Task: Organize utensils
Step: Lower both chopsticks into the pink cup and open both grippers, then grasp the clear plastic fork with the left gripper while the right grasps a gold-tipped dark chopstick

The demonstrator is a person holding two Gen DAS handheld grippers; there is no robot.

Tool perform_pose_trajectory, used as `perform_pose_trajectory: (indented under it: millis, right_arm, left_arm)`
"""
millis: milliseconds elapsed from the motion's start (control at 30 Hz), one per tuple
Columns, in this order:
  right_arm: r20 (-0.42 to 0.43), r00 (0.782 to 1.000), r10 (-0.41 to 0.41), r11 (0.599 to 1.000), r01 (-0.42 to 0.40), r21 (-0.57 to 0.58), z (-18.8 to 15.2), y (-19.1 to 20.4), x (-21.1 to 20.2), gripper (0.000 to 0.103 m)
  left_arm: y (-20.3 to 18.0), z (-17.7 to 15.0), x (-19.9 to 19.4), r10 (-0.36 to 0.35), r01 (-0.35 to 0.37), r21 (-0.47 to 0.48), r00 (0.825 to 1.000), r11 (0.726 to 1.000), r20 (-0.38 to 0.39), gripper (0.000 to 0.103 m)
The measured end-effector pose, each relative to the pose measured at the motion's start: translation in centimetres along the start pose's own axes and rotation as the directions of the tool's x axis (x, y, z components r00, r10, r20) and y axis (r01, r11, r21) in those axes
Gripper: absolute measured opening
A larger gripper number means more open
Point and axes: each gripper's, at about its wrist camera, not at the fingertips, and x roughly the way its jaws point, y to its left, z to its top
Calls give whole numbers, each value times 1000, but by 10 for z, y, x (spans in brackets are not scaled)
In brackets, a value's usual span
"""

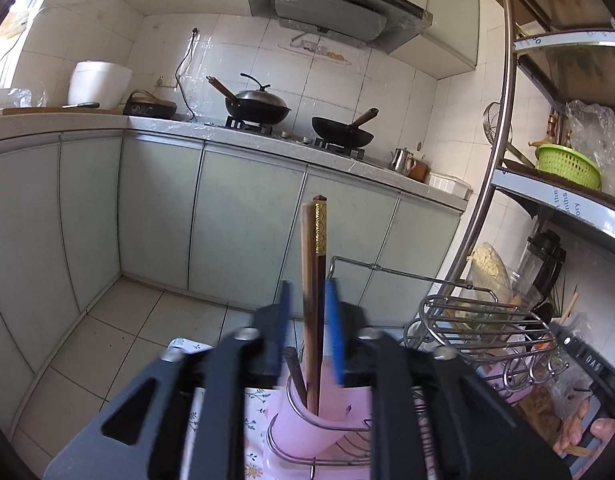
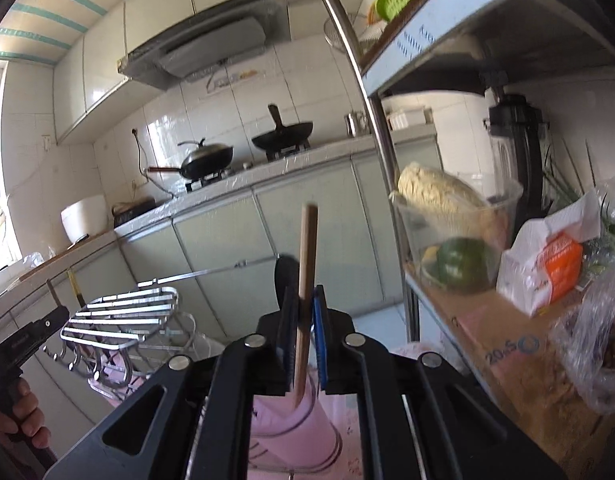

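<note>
Your left gripper [image 1: 309, 332] fingers are spread around chopsticks [image 1: 313, 280] standing in the pink cup [image 1: 307, 420]. Your right gripper [image 2: 305, 336], slightly parted, brackets one chopstick [image 2: 305, 280] over another cup [image 2: 291, 432]. Next, probably withdraw upward cleanly.

Hidden, cropped & blurred parts, both wrist views.
Pink cup [image 1: 307, 428]: base cut by gripper frame & bottom edge. Chopsticks [image 1: 312, 300]: lower ends hidden inside cup. Single chopstick [image 2: 305, 300]: tip hidden in motion-blurred pink holder [image 2: 291, 432]. Hand [image 2: 23, 420]: cropped at left edge.
</note>
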Motion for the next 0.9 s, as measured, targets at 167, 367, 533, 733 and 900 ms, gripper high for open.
perform_pose_trajectory:
  millis: [167,367,533,733,900]
  right_arm:
    - [-28,1000,10,999,-8,39,-2,-6,-4,35]
    - [-30,999,13,998,-11,62,-8,-9,-24,39]
    - [-45,999,20,997,-16,82,-18,-10,-42,40]
    - [-120,992,40,995,-29,91,-43,-5,-51,40]
    - [-222,973,57,996,-41,78,-72,4,-48,40]
  left_arm:
    - [8,8,-12,-14,15,-52,1000,999,12,38]
    - [12,15,-34,-21,23,-63,999,998,29,38]
    - [10,13,-56,-15,18,-51,999,999,40,38]
    - [8,0,-77,-26,26,-40,1000,999,5,39]
    - [3,-23,-77,-56,55,-9,992,998,-116,39]
